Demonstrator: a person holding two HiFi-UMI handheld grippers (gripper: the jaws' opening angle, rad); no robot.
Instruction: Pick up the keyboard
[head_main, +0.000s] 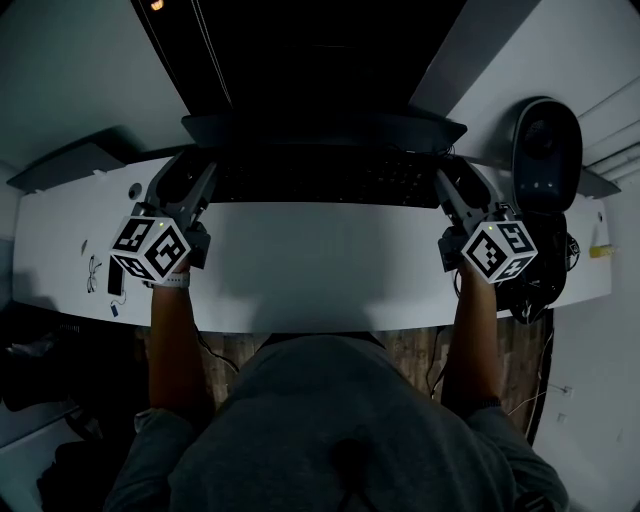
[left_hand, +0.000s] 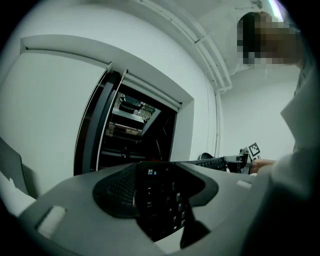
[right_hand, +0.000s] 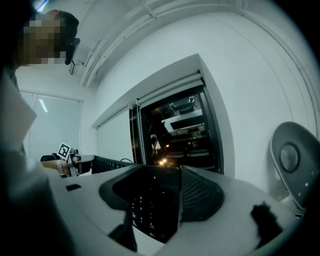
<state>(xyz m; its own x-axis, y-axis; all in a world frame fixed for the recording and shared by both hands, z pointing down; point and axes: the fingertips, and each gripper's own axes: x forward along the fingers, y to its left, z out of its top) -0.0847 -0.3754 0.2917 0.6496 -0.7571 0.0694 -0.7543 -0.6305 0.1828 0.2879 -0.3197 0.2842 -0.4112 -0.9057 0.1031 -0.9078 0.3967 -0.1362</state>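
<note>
Item: black keyboard (head_main: 330, 178), one. Position: level, spanning between both grippers over the far part of the white desk (head_main: 320, 270), below the dark monitor (head_main: 300, 60).
Left gripper (head_main: 200, 185): jaws clamped on the keyboard's left end (left_hand: 160, 200).
Right gripper (head_main: 450, 185): jaws clamped on its right end (right_hand: 150, 210).
Nearby: grey speaker (head_main: 547, 150), upright, at the desk's right.

Faintly readable on keyboard (left_hand: 160, 200) keys in the left gripper view: W, A and S. Other key legends too dim or small to read. Tiny lit symbols at its top edge, unreadable. Black-and-white square code markers on left cube (head_main: 150, 248) and right cube (head_main: 498, 250), without letters or digits. Nothing else legible.
</note>
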